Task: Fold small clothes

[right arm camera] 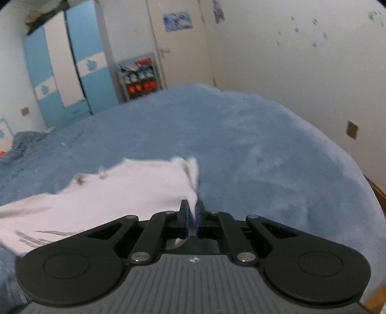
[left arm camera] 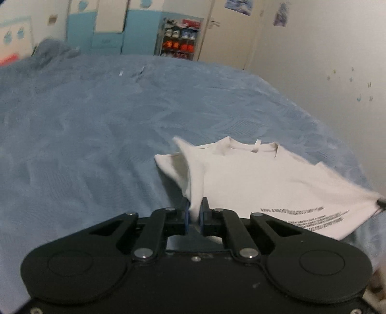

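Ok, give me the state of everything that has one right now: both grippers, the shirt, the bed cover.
Left gripper: shut on the white T-shirt, fabric pinched between its fingers.
Right gripper: shut on the white T-shirt too, at another edge.
White T-shirt: unfolded, print side up, held by two gathered edges, collar pointing away.
Blue bed cover: spread out under the shirt, rumpled at the far left.

A bedroom around a blue bed

A blue bedspread (left arm camera: 101, 116) covers the bed. Beyond its far edge stand a blue-and-white wardrobe (right arm camera: 70, 70) and a metal shoe rack (left arm camera: 179, 38) stacked with shoes. Posters (right arm camera: 178, 21) and small stickers (right arm camera: 313, 31) dot the pale walls.
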Demonstrator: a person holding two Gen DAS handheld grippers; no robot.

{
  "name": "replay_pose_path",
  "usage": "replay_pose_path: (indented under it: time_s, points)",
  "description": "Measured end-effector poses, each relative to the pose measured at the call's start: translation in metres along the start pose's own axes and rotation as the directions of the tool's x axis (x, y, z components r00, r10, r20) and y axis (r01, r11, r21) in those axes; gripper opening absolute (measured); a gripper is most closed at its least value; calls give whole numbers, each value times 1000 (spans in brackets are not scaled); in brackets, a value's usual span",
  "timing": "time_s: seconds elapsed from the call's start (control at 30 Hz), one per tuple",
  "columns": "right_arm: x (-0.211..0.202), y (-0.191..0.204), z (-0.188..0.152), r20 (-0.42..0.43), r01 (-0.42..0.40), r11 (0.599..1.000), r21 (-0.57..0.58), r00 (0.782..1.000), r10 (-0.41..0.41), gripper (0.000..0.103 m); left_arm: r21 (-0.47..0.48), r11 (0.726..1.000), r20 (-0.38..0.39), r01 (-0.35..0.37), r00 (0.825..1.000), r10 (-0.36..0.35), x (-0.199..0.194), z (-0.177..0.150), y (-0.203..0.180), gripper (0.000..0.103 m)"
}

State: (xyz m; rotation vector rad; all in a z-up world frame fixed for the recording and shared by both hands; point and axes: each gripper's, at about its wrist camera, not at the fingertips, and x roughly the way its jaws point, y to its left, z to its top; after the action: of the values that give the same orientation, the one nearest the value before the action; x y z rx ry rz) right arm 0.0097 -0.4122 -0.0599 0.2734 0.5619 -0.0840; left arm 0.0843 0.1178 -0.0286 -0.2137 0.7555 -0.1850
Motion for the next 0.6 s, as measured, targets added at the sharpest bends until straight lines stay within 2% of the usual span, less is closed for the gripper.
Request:
replay_pose_path:
  time_s: [0.07,0.1,0.17,0.23,0.3,0.33,0.37,0.4,0.43,0.47,0.5,0.6]
  points:
    - [18,-12,-16,-66,19,999,27,998,-18,4,-45,999,-53,8,999,-11,7,-19,12,6]
    - [28,-17,-25,-96,29,999,34,995,-25,5,-56,998,-90,-11,996,6,16,-35,19,7]
    - [47,-23,-45,-161,49,998,43,986,-41,5,-92,995,-181,-50,983,33,42,-66,35,7]
    - [63,-25,-64,-208,82,996,34,975,-73,10,-108,991,-237,-79,970,52,66,-92,47,9]
    - [61,-23,-64,-196,85,996,15,977,-80,15,-120,990,-235,-80,971,50,74,-101,49,10]
    - [52,-22,-59,-174,70,998,8,982,-68,24,-100,992,-234,-83,970,57,71,-97,46,11]
    - [42,-19,-52,-137,68,998,0,988,-68,27,-70,993,-230,-93,970,74,65,-92,41,19]
    - [32,-17,-42,-81,80,997,-6,993,-81,31,-33,993,-205,-114,973,105,58,-81,35,25]
    - [23,-14,-34,-32,87,996,-12,996,-87,31,1,989,-166,-147,975,145,52,-66,31,30]
    - [14,-7,-26,29,93,995,-25,995,-92,31,35,985,-113,-169,979,172,43,-58,25,39]
    - [8,2,-18,76,84,996,-39,994,-81,32,63,982,-46,-176,983,179,31,-47,16,43]
    - [15,34,-1,101,-42,996,-77,994,49,31,85,991,94,-108,991,100,21,-23,-8,51]
